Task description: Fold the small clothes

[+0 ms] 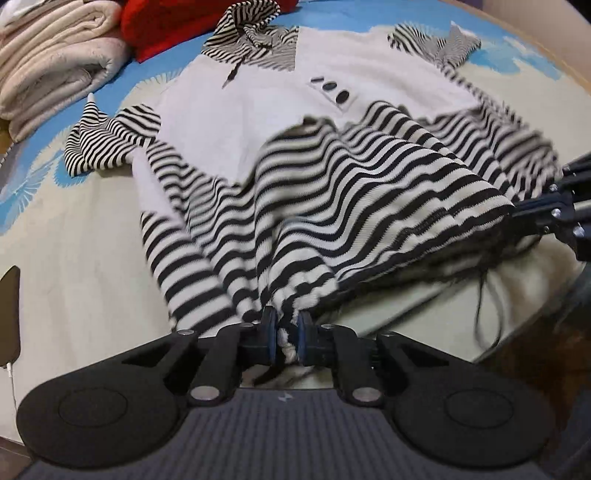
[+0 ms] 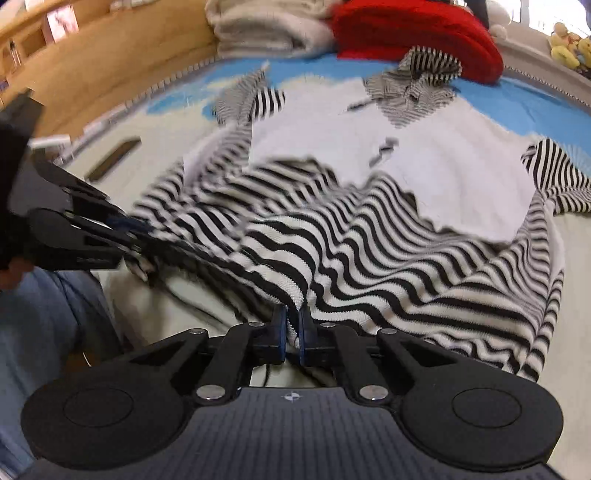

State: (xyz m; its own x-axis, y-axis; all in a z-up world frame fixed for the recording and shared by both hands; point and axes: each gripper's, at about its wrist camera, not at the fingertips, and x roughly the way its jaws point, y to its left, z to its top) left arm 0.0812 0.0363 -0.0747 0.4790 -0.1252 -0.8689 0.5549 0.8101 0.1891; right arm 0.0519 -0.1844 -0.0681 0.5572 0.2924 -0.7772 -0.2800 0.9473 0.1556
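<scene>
A small hooded top (image 1: 258,103) lies spread on the bed, with a white chest and black-and-white striped hood, sleeves and lower part; it also shows in the right wrist view (image 2: 443,162). Its striped hem (image 1: 332,206) is lifted off the bed towards me. My left gripper (image 1: 286,332) is shut on the hem's left corner. My right gripper (image 2: 291,328) is shut on the hem's right corner. The right gripper also shows at the right edge of the left wrist view (image 1: 517,212), and the left gripper at the left of the right wrist view (image 2: 142,230).
The bed sheet (image 1: 74,240) is cream with blue patches. Folded cream blankets (image 1: 48,62) and a red cloth (image 1: 173,22) lie at the far side. A dark flat object (image 2: 114,157) lies near the bed's left edge, beside a wooden wall (image 2: 92,66). Plush toys (image 2: 569,48) sit far right.
</scene>
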